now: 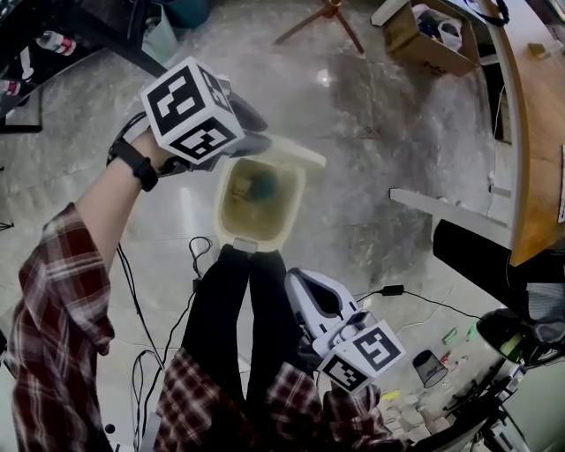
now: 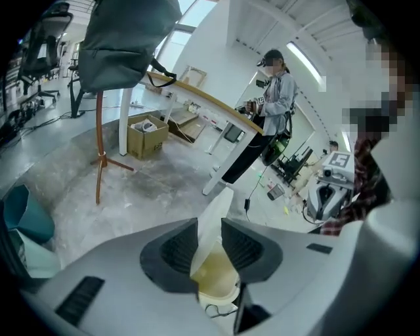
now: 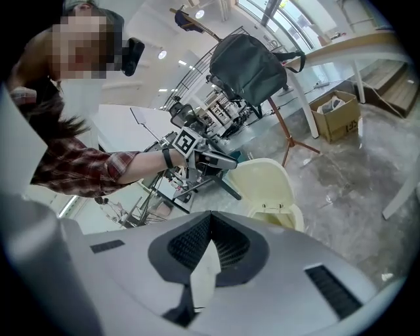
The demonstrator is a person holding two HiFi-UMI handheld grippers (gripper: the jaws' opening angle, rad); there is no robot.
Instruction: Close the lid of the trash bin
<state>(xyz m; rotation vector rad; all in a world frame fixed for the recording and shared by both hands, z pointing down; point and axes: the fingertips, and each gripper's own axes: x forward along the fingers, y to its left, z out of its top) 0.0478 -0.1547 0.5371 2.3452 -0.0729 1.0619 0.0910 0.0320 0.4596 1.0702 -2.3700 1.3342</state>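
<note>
Left gripper [image 2: 209, 222]: jaws nearly closed, pinching the lid [image 2: 218, 202]. We see the thin cream panel edge-on between the pads, held near its free top edge. Right gripper [image 3: 210, 216]: jaws closed tip to tip, nothing in them. It sits low by our right leg, apart from the bin, nose toward it.

Trash bin [image 1: 291, 212] stands on the floor [image 1: 371, 132] just past our feet, mouth open and facing up. The oblong opening's long axis runs away from us. The lid is hinged on the far rim and stands near upright, with its broad inner face toward us and the right gripper.

Room: our legs [image 1: 243, 309] touch or nearly touch the near rim. Cables [image 1: 199, 256] lie just beside the bin on its left. There is bare floor to the right as far as the white table leg [image 1: 441, 207]. The cardboard box [image 1: 424, 40] and wooden stand [image 1: 322, 18] are well apart, beyond the bin.
</note>
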